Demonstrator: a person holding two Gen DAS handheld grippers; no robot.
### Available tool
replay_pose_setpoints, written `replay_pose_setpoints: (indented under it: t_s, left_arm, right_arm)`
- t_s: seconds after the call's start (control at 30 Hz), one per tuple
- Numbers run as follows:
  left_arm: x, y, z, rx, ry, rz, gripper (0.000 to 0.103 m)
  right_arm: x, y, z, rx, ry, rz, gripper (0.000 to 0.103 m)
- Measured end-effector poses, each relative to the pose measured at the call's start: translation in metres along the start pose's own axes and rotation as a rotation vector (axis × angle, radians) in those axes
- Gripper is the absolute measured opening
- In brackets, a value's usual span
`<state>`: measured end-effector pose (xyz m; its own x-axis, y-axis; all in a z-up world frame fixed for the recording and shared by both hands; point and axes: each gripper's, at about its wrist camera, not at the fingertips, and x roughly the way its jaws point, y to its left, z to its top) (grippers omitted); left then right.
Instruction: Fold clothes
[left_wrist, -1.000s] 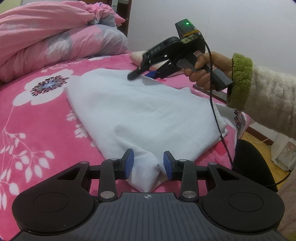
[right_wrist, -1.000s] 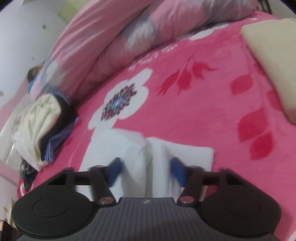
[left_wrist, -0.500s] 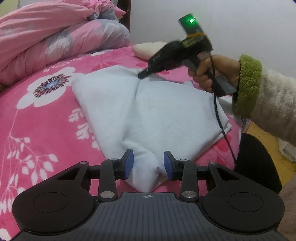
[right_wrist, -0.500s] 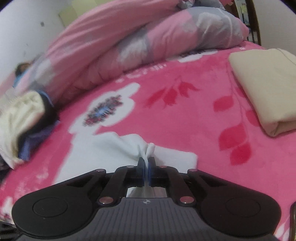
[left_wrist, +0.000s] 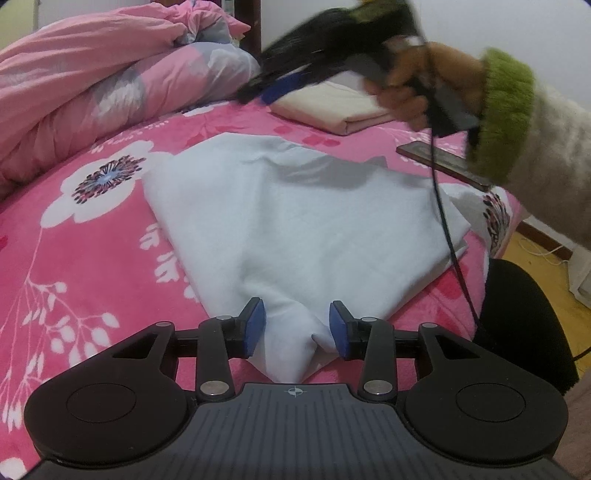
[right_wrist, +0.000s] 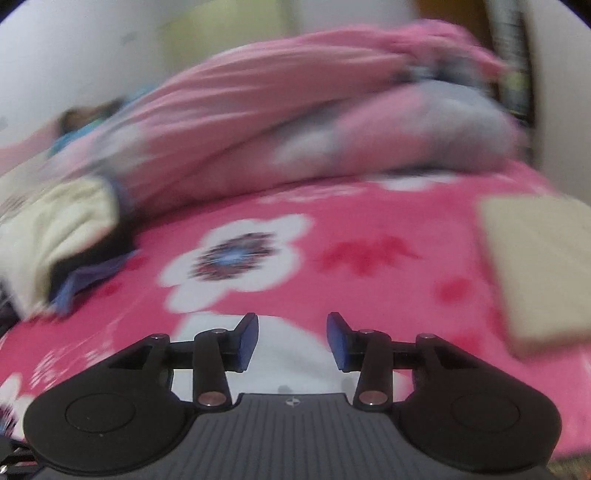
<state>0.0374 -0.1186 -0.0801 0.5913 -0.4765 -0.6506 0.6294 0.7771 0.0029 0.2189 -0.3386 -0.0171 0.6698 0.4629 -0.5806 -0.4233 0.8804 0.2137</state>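
A white cloth lies folded on the pink floral bedspread. Its near corner sits loose between the blue pads of my left gripper, whose jaws are opening. My right gripper, blurred and held by a hand with a green cuff, hovers above the cloth's far edge. In the right wrist view, the right gripper has its jaws opening with nothing pinched between them. The white cloth lies below them on the bed.
A bunched pink quilt fills the back left. A folded cream cloth lies beyond the white one, and a dark flat phone sits at the right. A black chair stands off the bed's edge. Loose clothes are piled further along.
The right gripper pinched the cloth's far edge half a second ago, then let it go and rose away. The left jaws have widened slightly around the near corner.
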Motion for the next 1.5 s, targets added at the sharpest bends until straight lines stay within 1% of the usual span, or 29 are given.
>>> replay_pose_setpoints:
  t_s: [0.07, 0.1, 0.17, 0.23, 0.3, 0.33, 0.4, 0.43, 0.5, 0.57, 0.67, 0.7, 0.73, 0.83, 0.87, 0.93, 1.0, 1.07, 1.13, 1.2, 1.27, 1.3, 1.33, 1.4, 1.5]
  left_arm:
    - [-0.001, -0.001, -0.001, 0.001, -0.008, 0.001, 0.042]
    - [-0.001, -0.002, -0.002, 0.001, -0.013, 0.001, 0.043]
    - [-0.003, -0.002, -0.004, -0.001, -0.023, -0.003, 0.046]
    - [-0.004, -0.002, -0.004, -0.006, -0.029, -0.013, 0.049]
    - [-0.005, -0.001, -0.004, -0.006, -0.031, -0.025, 0.057]
    - [-0.006, -0.001, -0.004, -0.010, -0.032, -0.033, 0.060]
    - [-0.007, -0.001, -0.005, -0.015, -0.033, -0.048, 0.071]
    - [-0.007, -0.001, -0.005, -0.013, -0.030, -0.052, 0.073]
    - [-0.008, -0.003, -0.004, -0.006, -0.019, -0.047, 0.085]
    - [-0.009, -0.005, -0.002, -0.001, -0.007, -0.023, 0.088]
    - [-0.011, -0.007, -0.002, -0.009, -0.011, -0.016, 0.090]
    - [-0.013, -0.007, -0.001, -0.013, -0.015, -0.018, 0.091]
    - [-0.013, -0.006, -0.001, -0.015, -0.015, -0.010, 0.091]
    - [-0.020, -0.001, 0.001, -0.018, -0.024, 0.032, 0.091]
    - [-0.023, 0.000, 0.002, -0.018, -0.028, 0.049, 0.092]
    - [-0.033, 0.004, 0.002, -0.038, -0.052, 0.060, 0.094]
    - [-0.038, 0.007, 0.002, -0.063, -0.070, 0.059, 0.094]
    - [-0.037, 0.007, 0.004, -0.077, -0.070, 0.067, 0.094]
    - [-0.029, 0.003, 0.007, -0.074, -0.054, 0.096, 0.094]
    - [-0.018, 0.002, 0.006, -0.064, -0.028, 0.125, 0.094]
    - [-0.004, 0.001, 0.004, -0.056, 0.023, 0.142, 0.094]
    - [-0.001, 0.002, 0.003, -0.062, 0.044, 0.143, 0.094]
    - [-0.002, 0.003, 0.003, -0.072, 0.049, 0.141, 0.094]
    - [-0.009, 0.005, 0.004, -0.083, 0.039, 0.136, 0.093]
    - [-0.022, 0.005, 0.006, -0.086, -0.002, 0.160, 0.094]
  right_arm:
    - [0.023, 0.014, 0.005, -0.053, 0.048, 0.056, 0.039]
    - [0.037, 0.015, 0.004, -0.060, 0.077, 0.050, 0.038]
    - [0.063, 0.005, -0.002, -0.052, 0.137, -0.021, 0.038]
    - [0.066, -0.017, -0.007, 0.028, 0.155, -0.059, 0.038]
    - [0.068, -0.040, -0.012, 0.107, 0.174, -0.096, 0.036]
    - [0.063, -0.047, -0.013, 0.130, 0.170, -0.112, 0.036]
    - [0.023, -0.043, -0.005, 0.091, 0.097, -0.132, 0.037]
    - [0.003, -0.039, -0.002, 0.073, 0.069, -0.128, 0.037]
    - [-0.031, -0.028, -0.001, 0.041, 0.058, -0.052, 0.037]
    - [-0.047, -0.010, -0.009, -0.020, 0.096, 0.023, 0.037]
    - [-0.041, 0.008, -0.039, -0.100, 0.200, 0.062, 0.036]
    - [-0.035, 0.012, -0.050, -0.121, 0.240, 0.053, 0.036]
    - [-0.027, 0.009, -0.060, -0.115, 0.275, 0.005, 0.036]
    - [-0.033, -0.009, -0.068, 0.000, 0.253, -0.046, 0.036]
    - [-0.040, -0.012, -0.069, 0.029, 0.233, -0.058, 0.036]
    - [-0.077, -0.004, -0.064, 0.029, 0.138, -0.041, 0.036]
    - [-0.102, 0.004, -0.068, 0.033, 0.104, -0.004, 0.036]
    - [-0.115, 0.015, -0.081, 0.032, 0.109, 0.025, 0.036]
    - [-0.117, 0.026, -0.102, 0.037, 0.134, 0.026, 0.036]
    - [-0.109, 0.030, -0.125, 0.070, 0.161, -0.005, 0.036]
    - [-0.097, 0.029, -0.148, 0.112, 0.163, -0.084, 0.036]
    - [-0.096, 0.030, -0.156, 0.133, 0.134, -0.116, 0.036]
    - [-0.100, 0.032, -0.159, 0.159, 0.099, -0.126, 0.036]
    - [-0.114, 0.038, -0.160, 0.178, 0.018, -0.142, 0.036]
    - [-0.125, 0.046, -0.165, 0.170, -0.087, -0.152, 0.036]
